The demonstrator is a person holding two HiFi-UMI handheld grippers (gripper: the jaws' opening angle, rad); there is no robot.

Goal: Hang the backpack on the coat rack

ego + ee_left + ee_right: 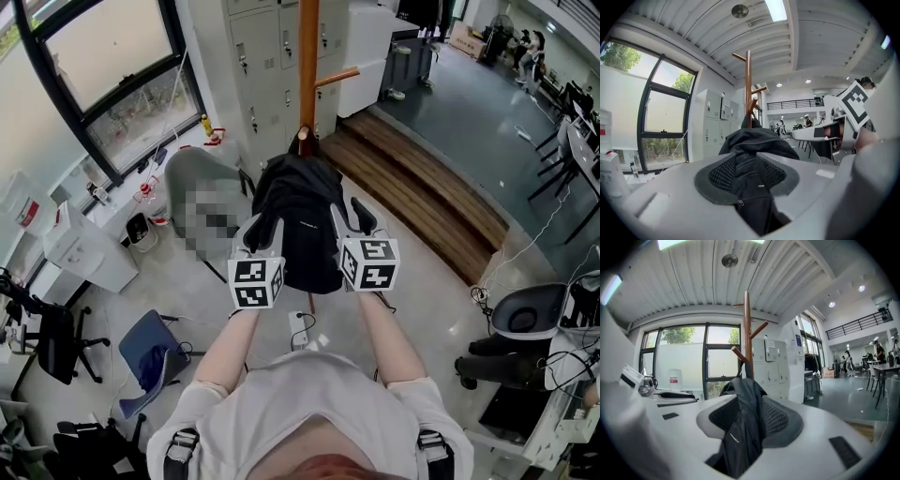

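A: Where was the black fabric backpack [300, 225] at that pt?

B: On the tall brown wooden coat rack [307, 66]. It hung off a low angled peg [302, 141], top loop over it as far as I could tell, w/ the body drooping btwn the two tools.

A: Tongs?

B: Left tongs [747, 164] stood wide apart. Fabric showed in the gap, but the pads weren't pinching it. Right tongs [750, 411] were apart too, w/ a fold of the backpack in the gap, not clamped.

A: So the step was the let-go. How to do it well?

B: IMO the thing was to hold both pairs spread and draw them straight back, level, no twist. That way no zip or strap would snag and tug the loop off. Eyes belonged on the peg, not the tools. If the backpack swung, best to pause.

A: Anything in the way?

B: Little on the way back.
- Grey metal lockers [258, 47] stood just behind the rack.
- A grey rounded chair [187, 169] sat to its left.
- A slatted wooden step [412, 197] lay to the right.
- A white power strip [300, 330] w/ cable lay on the floor below the backpack, prob. a trip risk.
- A blue chair [150, 352] was well apart.
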